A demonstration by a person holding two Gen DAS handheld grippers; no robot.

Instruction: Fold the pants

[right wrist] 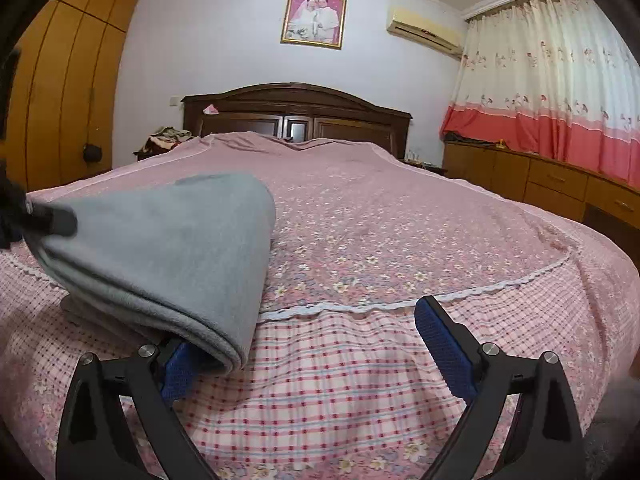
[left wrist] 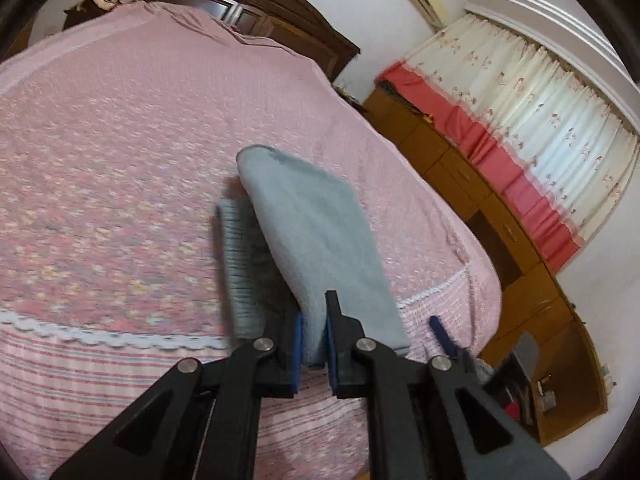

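Observation:
The grey pants point(left wrist: 316, 236) are folded into a thick bundle near the foot of the bed. My left gripper point(left wrist: 314, 344) is shut on the bundle's near edge and holds it lifted off the pink bedspread point(left wrist: 120, 160); a ribbed waistband point(left wrist: 236, 264) hangs on the left side. In the right wrist view the pants point(right wrist: 160, 248) lie draped over my right gripper's left finger point(right wrist: 176, 368). My right gripper point(right wrist: 308, 348) is wide open, its right pad point(right wrist: 444, 344) apart from the cloth. The left gripper's tip point(right wrist: 48, 216) shows pinching the far corner.
The pink floral bedspread point(right wrist: 380, 220) covers a wide bed with a dark wooden headboard point(right wrist: 296, 112). Wooden cabinets point(left wrist: 500, 216) and red-and-white curtains point(right wrist: 552, 92) run along the right wall. A wardrobe point(right wrist: 60, 80) stands on the left.

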